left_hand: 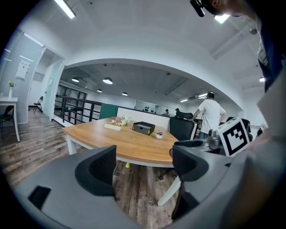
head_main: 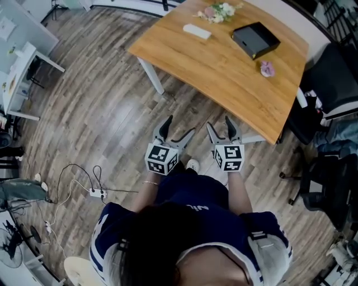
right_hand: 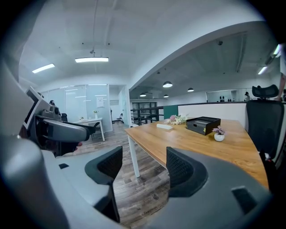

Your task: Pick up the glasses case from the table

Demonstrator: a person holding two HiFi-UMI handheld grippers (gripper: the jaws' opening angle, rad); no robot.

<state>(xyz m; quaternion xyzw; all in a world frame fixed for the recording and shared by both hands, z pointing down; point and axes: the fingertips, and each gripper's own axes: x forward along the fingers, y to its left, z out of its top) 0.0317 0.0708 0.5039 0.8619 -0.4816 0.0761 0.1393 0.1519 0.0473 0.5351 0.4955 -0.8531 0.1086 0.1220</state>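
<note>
The glasses case (head_main: 197,31) is a flat white oblong lying at the far side of the wooden table (head_main: 224,72), near a small bunch of flowers (head_main: 219,11). It shows small in the left gripper view (left_hand: 112,127) and in the right gripper view (right_hand: 164,126). My left gripper (head_main: 178,129) and right gripper (head_main: 220,127) hang side by side over the floor, short of the table's near edge and well away from the case. Both are open with nothing between their jaws, as the left gripper view (left_hand: 145,163) and the right gripper view (right_hand: 144,167) also show.
A black box (head_main: 255,39) and a small potted plant (head_main: 267,68) stand on the table's right part. Black office chairs (head_main: 330,84) crowd the right side. Cables and a power strip (head_main: 98,193) lie on the floor at left. A person (left_hand: 209,114) stands beyond the table.
</note>
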